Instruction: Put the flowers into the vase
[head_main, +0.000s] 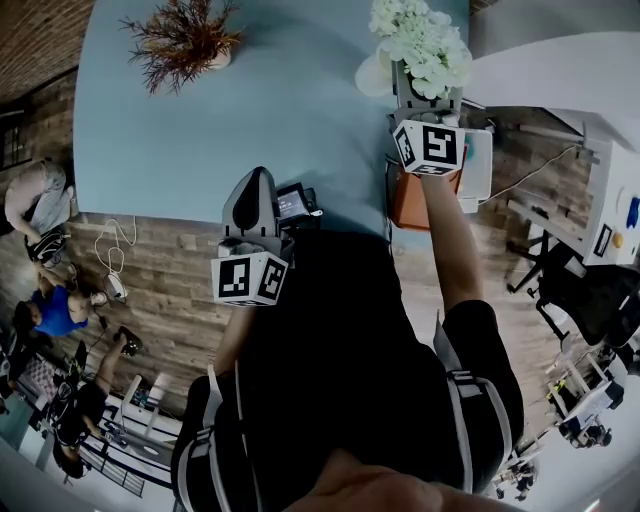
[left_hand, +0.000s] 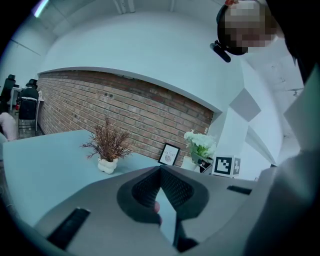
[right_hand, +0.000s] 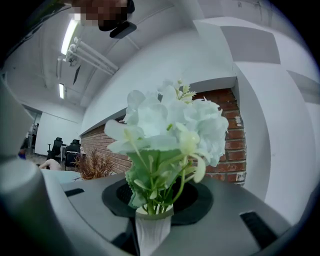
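Observation:
A bunch of white flowers (right_hand: 170, 125) with green leaves stands upright between my right gripper's (right_hand: 159, 192) jaws. Its stems gather into a white ribbed sleeve (right_hand: 152, 232) that sits in the gap between the jaws, and the gripper is shut on it. In the head view this gripper (head_main: 426, 98) holds the flowers (head_main: 425, 40) over the table's far right corner. A round white vase (head_main: 371, 76) shows just left of them, half hidden by the blooms; whether the stems reach into it I cannot tell. My left gripper (head_main: 262, 175) rests at the table's near edge, shut (left_hand: 161, 170) and holding nothing.
A dried brown plant (head_main: 185, 40) in a white pot stands at the far left of the blue table (head_main: 200, 130). A small framed card (left_hand: 169, 154) leans on the brick wall. A dark device (head_main: 293, 203) lies beside the left gripper. An orange box (head_main: 420, 200) sits below the table's right edge.

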